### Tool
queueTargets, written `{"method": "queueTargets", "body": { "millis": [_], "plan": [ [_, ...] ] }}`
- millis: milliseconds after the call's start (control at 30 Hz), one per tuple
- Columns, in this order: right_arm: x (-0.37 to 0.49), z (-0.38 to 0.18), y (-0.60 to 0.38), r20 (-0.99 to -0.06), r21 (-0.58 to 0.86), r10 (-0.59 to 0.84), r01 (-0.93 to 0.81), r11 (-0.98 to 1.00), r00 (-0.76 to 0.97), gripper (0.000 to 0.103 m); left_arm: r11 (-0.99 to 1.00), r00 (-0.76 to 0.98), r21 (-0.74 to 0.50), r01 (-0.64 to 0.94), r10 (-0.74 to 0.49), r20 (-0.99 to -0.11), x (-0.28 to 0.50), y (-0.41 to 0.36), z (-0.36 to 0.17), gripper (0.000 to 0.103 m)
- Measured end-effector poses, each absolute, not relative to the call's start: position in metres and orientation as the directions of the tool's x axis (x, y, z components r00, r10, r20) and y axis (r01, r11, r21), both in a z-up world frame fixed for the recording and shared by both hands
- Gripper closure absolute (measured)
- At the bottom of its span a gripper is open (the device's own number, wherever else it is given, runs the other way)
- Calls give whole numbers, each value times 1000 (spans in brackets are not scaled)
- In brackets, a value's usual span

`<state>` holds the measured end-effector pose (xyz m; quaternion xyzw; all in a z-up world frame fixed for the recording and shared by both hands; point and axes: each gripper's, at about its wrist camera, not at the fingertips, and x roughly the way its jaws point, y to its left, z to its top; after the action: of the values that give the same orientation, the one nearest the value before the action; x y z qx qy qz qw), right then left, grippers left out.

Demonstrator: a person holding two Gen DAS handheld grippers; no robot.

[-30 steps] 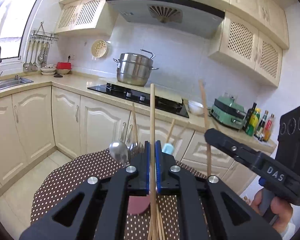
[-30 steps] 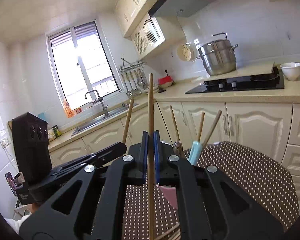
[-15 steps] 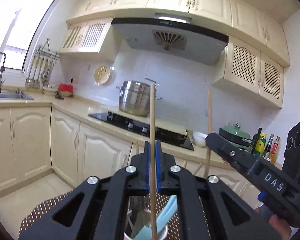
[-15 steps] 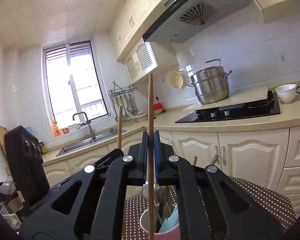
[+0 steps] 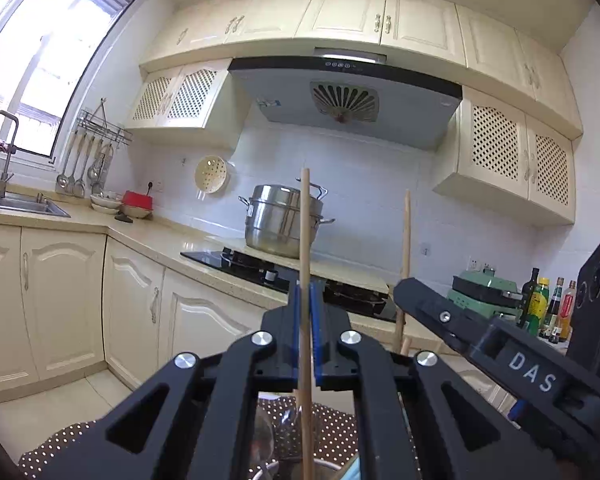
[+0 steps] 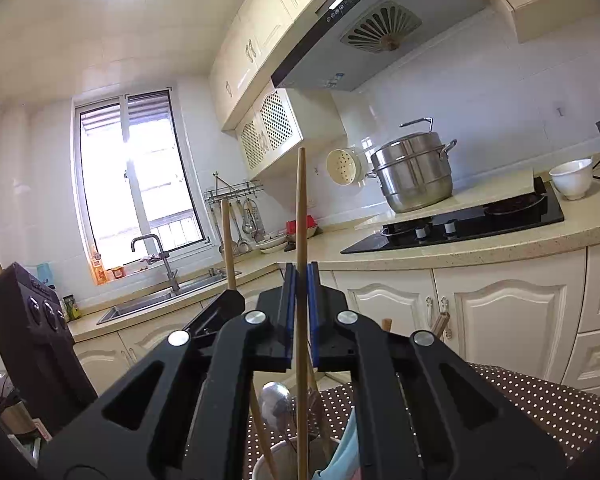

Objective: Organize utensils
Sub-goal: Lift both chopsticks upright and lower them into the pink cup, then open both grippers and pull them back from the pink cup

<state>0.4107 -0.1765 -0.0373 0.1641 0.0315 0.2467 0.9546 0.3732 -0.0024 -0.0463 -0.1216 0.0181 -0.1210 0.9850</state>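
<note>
Both grippers, L (image 5: 305,296) & R (image 6: 301,276), each clamped on 1 upright chopstick (image 6: 301,216) over cup (image 6: 278,458): keep vertical, lower tips inside rim, then release.

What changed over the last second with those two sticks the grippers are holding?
Both grippers came down over the cup on the dotted cloth and tipped up level. The left gripper and right gripper each brought an upright chopstick down, so the lower ends now reach into the cup among the other utensils. Nothing was let go: both stay clamped. The kitchen behind is unchanged.
</note>
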Motion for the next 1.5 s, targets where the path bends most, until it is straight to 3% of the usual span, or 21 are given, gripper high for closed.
{"method": "queueTargets", "body": {
  "millis": [300,367,400,433,633,833,1167,1500],
  "plan": [
    [404,-56,-173,-6,317,502,-474,822,865,97,941,955,-231,249,-278,-106,354,4,-69,97],
    [400,-59,-175,-11,319,503,-474,821,864,97,938,950,-241,248,-284,-128,350,8,-69,84],
    [397,-60,-175,-15,316,505,-475,821,863,97,935,947,-252,250,-291,-139,349,11,-69,58],
    [395,-61,-176,-19,311,505,-475,823,863,97,930,943,-267,253,-299,-146,346,14,-69,49],
    [385,-67,-174,-48,287,498,-466,837,866,97,936,947,-266,230,-279,-162,323,28,-62,40],
    [378,-76,-170,-81,280,491,-453,846,867,97,959,956,-232,165,-213,-201,308,35,-60,33],
    [367,-85,-163,-136,250,476,-434,865,869,96,986,947,-107,125,-151,-283,296,28,-64,32],
    [355,-88,-165,-159,255,446,-399,881,881,92,987,946,-122,100,-133,-296,283,39,-59,30]
  ]
}}
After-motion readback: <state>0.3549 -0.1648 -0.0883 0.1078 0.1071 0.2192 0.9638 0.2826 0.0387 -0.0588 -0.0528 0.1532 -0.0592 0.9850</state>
